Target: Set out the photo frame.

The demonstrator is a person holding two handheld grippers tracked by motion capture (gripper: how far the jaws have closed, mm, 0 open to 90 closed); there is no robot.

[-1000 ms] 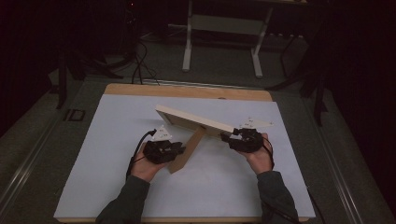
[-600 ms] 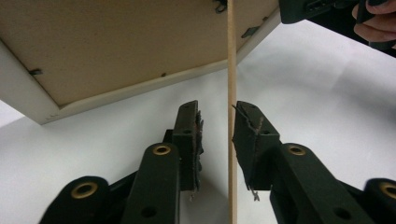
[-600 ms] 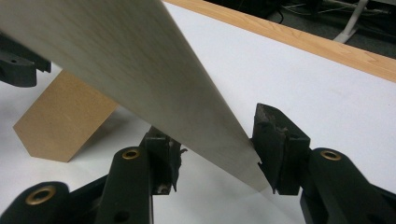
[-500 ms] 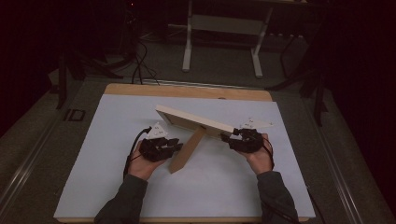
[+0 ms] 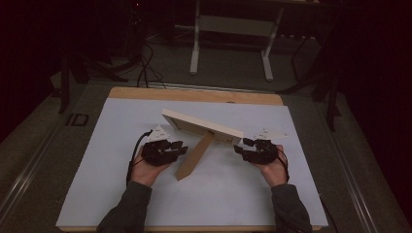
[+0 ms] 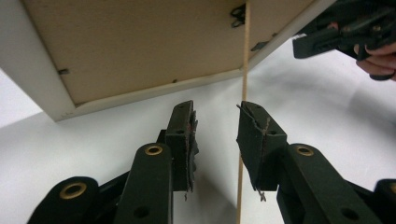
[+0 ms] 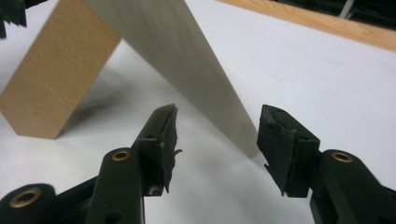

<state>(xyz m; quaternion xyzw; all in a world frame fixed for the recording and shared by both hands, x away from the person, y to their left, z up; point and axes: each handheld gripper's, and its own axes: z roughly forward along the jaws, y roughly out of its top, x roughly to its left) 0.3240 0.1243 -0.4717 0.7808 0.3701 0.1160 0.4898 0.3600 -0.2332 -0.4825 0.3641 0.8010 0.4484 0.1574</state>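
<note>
The picture frame (image 5: 201, 126) stands propped on its back leg (image 5: 195, 156) near the middle of the tabletop (image 5: 97, 184), tilted. The left tool (image 5: 180, 148) and right tool (image 5: 239, 145) flank it, both released and gripping nothing. A bump against the leg would likely fold it and drop the frame. Open room lies toward the near edge.

Picture frame (image 5: 201, 125) props on stand (image 5: 196, 158), mid-mat (image 5: 116, 194); tools flank it.
</note>
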